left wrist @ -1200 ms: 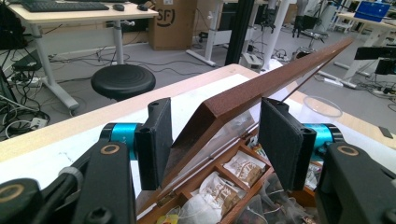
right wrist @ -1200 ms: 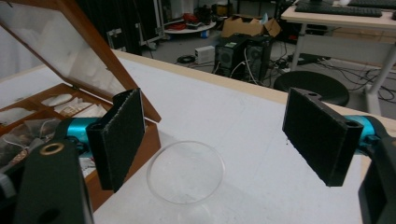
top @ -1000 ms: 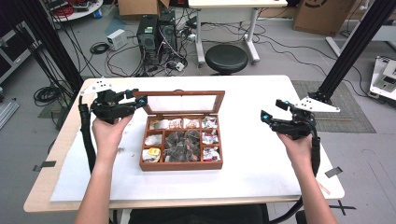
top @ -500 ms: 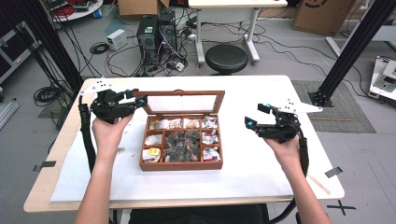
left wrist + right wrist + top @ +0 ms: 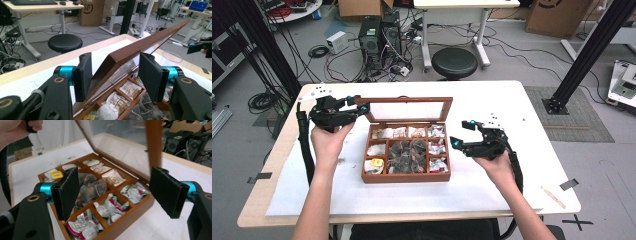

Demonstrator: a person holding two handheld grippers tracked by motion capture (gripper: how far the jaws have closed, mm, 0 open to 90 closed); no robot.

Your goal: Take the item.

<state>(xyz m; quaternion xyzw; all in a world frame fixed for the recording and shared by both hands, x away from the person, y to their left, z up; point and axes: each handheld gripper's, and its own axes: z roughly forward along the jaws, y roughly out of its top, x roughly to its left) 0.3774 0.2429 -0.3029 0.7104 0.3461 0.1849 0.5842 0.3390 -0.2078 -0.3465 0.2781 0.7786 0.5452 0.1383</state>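
Since a second ago your right gripper (image 5: 460, 133), jaws wide and just narrowing on nothing, slid toward the tea box (image 5: 406, 176) at centre, nearing its 3 o'clock side. Your left gripper (image 5: 363, 106) clamps the stiff lid (image 5: 407, 101) at its 9 o'clock corner; take the light, crinkly packets (image 5: 110, 206) by an edge.

One wooden tea box (image 5: 407, 176) stands on the table, its single glass lid (image 5: 404, 109) raised at the back edge. Inside the box are nine compartments in three rows of three, each holding tea packets too bunched to count. Two grippers flank the box: one left gripper (image 5: 362, 108) at the lid and one right gripper (image 5: 462, 133) beside the box's right wall.
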